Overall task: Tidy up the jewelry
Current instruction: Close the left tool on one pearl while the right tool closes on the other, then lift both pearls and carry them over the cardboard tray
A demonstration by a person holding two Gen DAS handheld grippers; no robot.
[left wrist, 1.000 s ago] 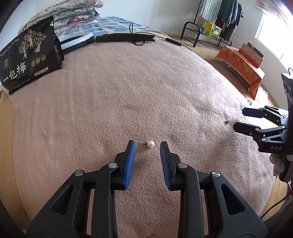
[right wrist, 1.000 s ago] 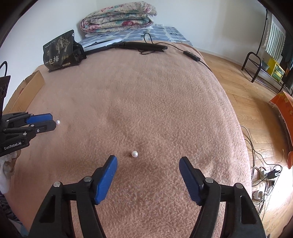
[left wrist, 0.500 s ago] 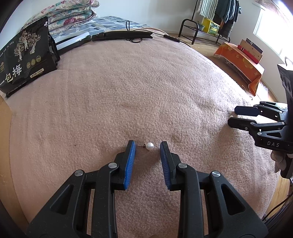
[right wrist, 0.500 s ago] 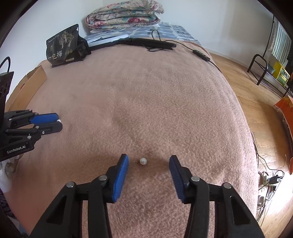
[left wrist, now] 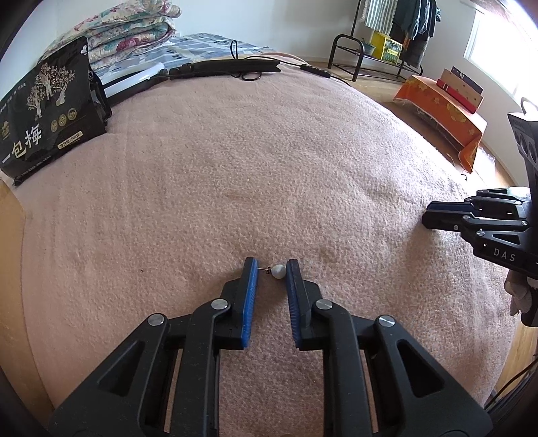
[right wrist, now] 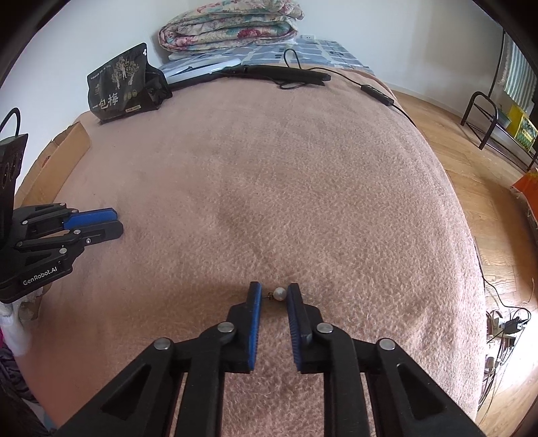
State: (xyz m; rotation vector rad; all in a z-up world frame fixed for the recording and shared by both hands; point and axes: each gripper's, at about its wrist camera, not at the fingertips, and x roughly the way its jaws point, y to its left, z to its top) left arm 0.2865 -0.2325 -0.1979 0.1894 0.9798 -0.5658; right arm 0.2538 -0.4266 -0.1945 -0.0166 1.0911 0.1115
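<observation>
Both our tools have just been closing: the left tool (left wrist: 271,269) and right tool (right wrist: 273,294) each now bracket a small round white pearl stud earring (left wrist: 277,271) (right wrist: 278,293) lying on the fuzzy pink blanket (left wrist: 235,168), seemingly pinched, though contact looks partial. Nothing is lifted or sorted yet.

A bed covered by a pink fleece blanket (left wrist: 235,161) carries everything. Two pearl stud earrings lie directly on it, well apart: one pearl earring (left wrist: 277,271) near the front edge, a second pearl earring (right wrist: 279,293) likewise. At the far end rest a black printed pouch (left wrist: 40,124), a long black device with cable (right wrist: 282,72), a white flat item (right wrist: 201,69), and folded floral quilts (right wrist: 232,28).
</observation>
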